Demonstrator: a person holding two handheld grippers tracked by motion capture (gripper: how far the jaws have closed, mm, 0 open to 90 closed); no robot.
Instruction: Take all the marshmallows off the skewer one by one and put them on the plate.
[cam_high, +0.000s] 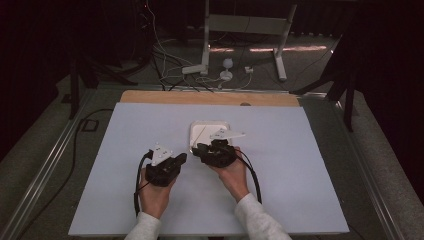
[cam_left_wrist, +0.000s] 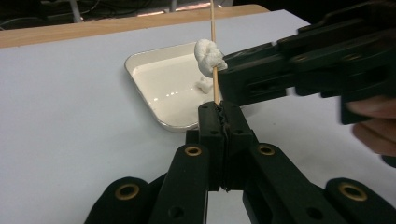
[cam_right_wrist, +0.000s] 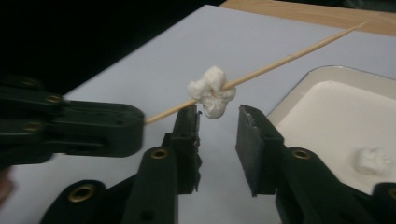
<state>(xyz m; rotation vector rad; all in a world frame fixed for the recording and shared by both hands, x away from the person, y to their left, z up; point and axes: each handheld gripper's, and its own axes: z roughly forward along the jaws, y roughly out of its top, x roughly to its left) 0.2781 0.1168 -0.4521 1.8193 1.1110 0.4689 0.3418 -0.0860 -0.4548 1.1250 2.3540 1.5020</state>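
My left gripper (cam_left_wrist: 219, 109) is shut on the lower end of a thin wooden skewer (cam_left_wrist: 215, 86), which stands up from its tips. A white puffy piece (cam_left_wrist: 208, 56) is threaded on the skewer a short way above the grip. My right gripper (cam_right_wrist: 218, 116) is open, its jaws apart just beneath that white piece (cam_right_wrist: 212, 92) without pressing on it. In the high view the left gripper (cam_high: 182, 159) and right gripper (cam_high: 200, 148) meet tip to tip at the near edge of a white square tray (cam_high: 192, 131).
A second white piece (cam_right_wrist: 371, 161) lies in the tray (cam_right_wrist: 327, 107). The tray sits on a pale sheet (cam_high: 280, 165) over a wooden table (cam_high: 150, 96). Cables and stand legs (cam_high: 205, 50) are on the floor beyond the far edge.
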